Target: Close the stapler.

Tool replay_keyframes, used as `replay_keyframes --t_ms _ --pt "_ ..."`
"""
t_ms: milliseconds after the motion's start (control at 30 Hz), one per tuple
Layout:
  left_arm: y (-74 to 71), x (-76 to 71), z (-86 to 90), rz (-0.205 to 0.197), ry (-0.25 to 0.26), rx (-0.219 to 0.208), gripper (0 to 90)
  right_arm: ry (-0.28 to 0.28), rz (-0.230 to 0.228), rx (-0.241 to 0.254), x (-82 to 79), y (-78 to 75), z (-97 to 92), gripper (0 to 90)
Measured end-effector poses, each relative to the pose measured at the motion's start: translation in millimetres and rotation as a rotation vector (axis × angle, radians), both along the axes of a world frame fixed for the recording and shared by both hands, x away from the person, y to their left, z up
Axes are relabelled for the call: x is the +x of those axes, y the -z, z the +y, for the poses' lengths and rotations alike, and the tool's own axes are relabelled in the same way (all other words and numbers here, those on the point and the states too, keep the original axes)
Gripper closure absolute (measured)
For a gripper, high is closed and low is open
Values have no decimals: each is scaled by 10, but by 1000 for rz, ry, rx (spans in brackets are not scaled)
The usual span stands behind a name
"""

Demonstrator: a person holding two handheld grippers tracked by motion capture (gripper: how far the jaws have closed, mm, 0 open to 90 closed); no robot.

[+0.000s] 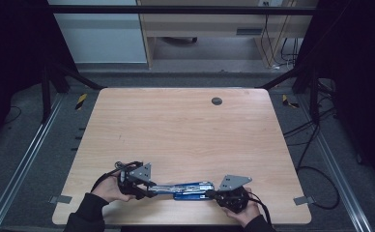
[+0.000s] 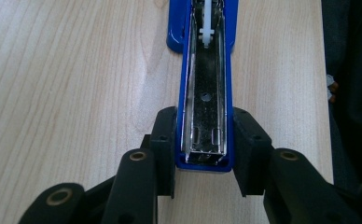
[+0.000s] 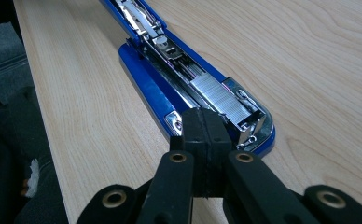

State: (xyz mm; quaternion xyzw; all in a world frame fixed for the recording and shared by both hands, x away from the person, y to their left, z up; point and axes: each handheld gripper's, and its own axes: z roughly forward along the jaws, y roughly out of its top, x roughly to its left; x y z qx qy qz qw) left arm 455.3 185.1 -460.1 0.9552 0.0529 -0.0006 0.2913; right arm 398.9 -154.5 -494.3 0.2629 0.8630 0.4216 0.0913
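Note:
A blue stapler [image 1: 190,188] lies swung open flat near the table's front edge, its length running left to right. In the left gripper view its raised blue lid [image 2: 207,93] shows a bare metal channel. My left gripper [image 2: 206,149] is shut on the lid's end, one pad pressed to each side. In the high view the left gripper [image 1: 150,190] is at the stapler's left end. A strip of staples [image 3: 221,100] lies in the magazine of the stapler's base [image 3: 170,74]. My right gripper [image 3: 206,133] is shut with nothing between its pads, its tips at the base's front end [image 1: 209,194].
The wooden table [image 1: 185,125] has a dark round cable grommet [image 1: 216,101] at the back. The stapler lies close to the front edge, with the person's dark sleeves just behind it. Cables [image 1: 316,164] trail on the floor to the right, and metal rails run along both sides.

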Motion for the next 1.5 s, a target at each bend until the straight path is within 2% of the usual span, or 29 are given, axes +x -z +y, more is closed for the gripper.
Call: replay_keyframes --t_ms 267,833,1267,1500 --pt "-128 -8 -17 -2 3 -13 651 1 -2 -5 -3 -1 0 900" --pt "-231 0 -72 1 21 19 657 -1 -1 -4 0 -1 3 900" --pt "-313 -4 -149 -8 27 71 659 0 0 -5 0 -3 5 900" --pt "-396 -3 -229 -12 33 120 659 -1 1 -5 1 -3 5 900"
